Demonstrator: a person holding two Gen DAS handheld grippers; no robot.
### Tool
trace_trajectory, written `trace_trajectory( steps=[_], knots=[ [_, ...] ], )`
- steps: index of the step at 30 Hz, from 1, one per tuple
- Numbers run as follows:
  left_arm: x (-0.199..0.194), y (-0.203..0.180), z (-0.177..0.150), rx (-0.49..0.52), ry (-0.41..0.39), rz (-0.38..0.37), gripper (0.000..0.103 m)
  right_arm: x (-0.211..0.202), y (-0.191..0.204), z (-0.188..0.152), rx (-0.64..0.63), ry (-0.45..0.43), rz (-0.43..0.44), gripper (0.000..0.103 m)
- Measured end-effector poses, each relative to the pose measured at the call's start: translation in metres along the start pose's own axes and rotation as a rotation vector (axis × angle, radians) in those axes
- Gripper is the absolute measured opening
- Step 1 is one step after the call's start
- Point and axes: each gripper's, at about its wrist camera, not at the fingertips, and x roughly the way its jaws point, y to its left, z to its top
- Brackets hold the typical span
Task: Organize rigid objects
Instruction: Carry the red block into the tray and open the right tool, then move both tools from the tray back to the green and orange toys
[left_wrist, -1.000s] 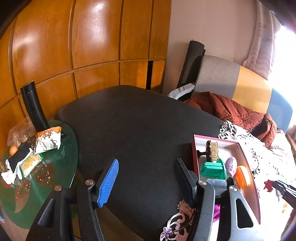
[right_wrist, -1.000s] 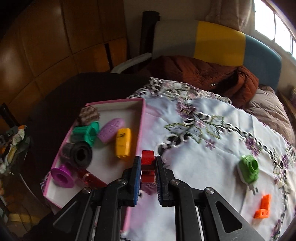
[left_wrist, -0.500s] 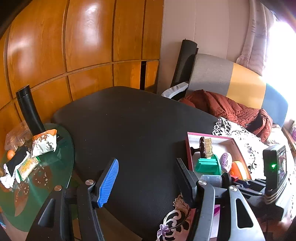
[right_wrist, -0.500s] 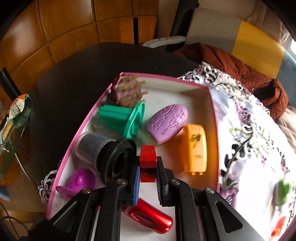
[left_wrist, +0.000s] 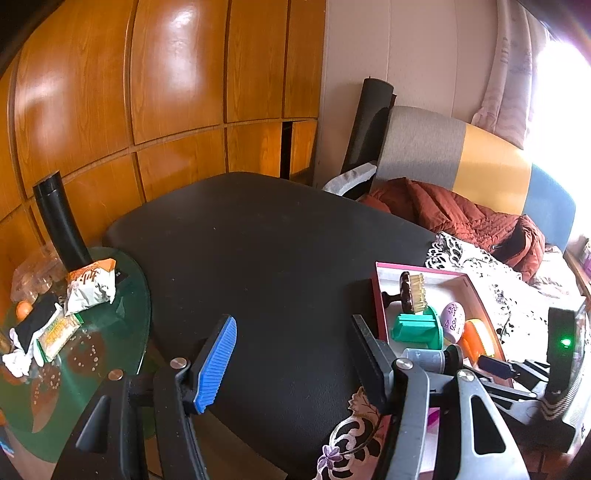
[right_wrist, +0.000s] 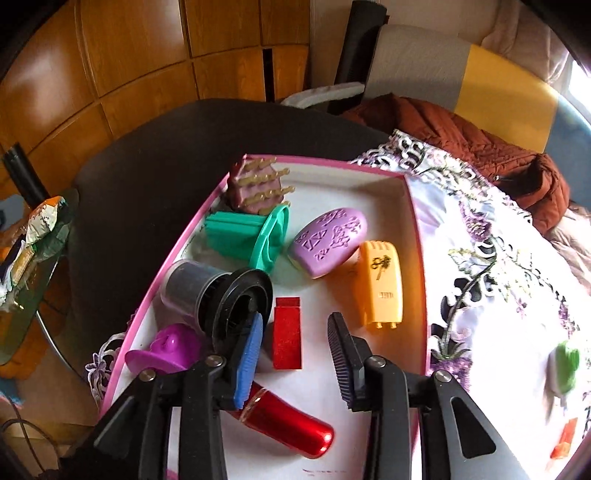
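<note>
My right gripper (right_wrist: 295, 332) is open over the pink-rimmed white tray (right_wrist: 413, 236). A small red block (right_wrist: 286, 334) lies on the tray floor between its fingers, free of them. In the tray are a brown brush (right_wrist: 255, 190), a green part (right_wrist: 243, 236), a purple oval (right_wrist: 328, 236), an orange piece (right_wrist: 380, 280), a black-and-grey cup (right_wrist: 218, 291), a magenta piece (right_wrist: 166, 349) and a red cylinder (right_wrist: 284, 424). My left gripper (left_wrist: 291, 350) is open and empty over the black tabletop (left_wrist: 258, 258), left of the tray (left_wrist: 380, 295).
A green part (right_wrist: 563, 365) and an orange part (right_wrist: 563, 441) lie on the flowered cloth (right_wrist: 498, 277) to the right. A green glass side table (left_wrist: 92, 350) with snack packets stands at the left. A sofa with a rust jacket (left_wrist: 461, 218) is behind.
My right gripper has opened and let go of the red block, which now lies in the tray. The left gripper has barely moved.
</note>
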Motion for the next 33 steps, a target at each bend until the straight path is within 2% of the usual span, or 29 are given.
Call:
trace_trajectory(
  steps=[9,21,27,33],
  knots=[
    [-0.017,-0.009,0.007,0.034,-0.043,-0.003,0.063,-0.032,-0.010,-0.004,0.017,-0.082,-0.016,0.041],
    [-0.034,-0.029,0.009,0.088,-0.075,-0.025,0.063,-0.063,-0.037,-0.012,0.064,-0.146,-0.048,0.044],
    [-0.035,-0.051,0.005,0.145,-0.060,-0.055,0.063,-0.076,-0.064,-0.019,0.101,-0.169,-0.083,0.048],
    [-0.030,-0.086,-0.003,0.229,-0.027,-0.118,0.064,-0.089,-0.099,-0.029,0.150,-0.175,-0.137,0.049]
  ],
)
